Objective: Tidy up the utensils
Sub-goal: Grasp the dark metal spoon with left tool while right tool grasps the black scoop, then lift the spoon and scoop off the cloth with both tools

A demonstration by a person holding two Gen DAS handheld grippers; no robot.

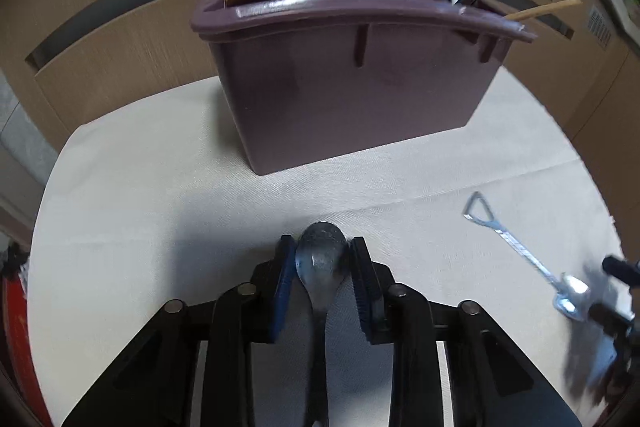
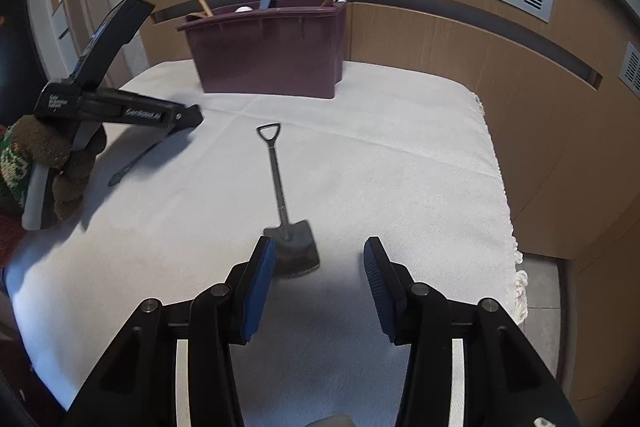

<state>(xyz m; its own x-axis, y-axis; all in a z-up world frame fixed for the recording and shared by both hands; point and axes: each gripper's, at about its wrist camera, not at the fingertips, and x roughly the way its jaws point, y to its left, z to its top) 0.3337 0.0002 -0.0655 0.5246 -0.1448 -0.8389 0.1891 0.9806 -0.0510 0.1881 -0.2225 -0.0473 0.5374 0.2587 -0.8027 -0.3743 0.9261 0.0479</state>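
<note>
Right tongs (image 1: 612, 291) blurred at edge

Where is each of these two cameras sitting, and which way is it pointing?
Left wrist: on the left gripper, looking down along its fingers, which flank a metal spoon, toward the purple caddy.
Right wrist: on the right gripper, looking down past its open fingers at the shovel-shaped spoon; a gloved hand shows too.
Shared: the caddy, white cloth, shovel-shaped spoon, and each other's gripper.
</note>
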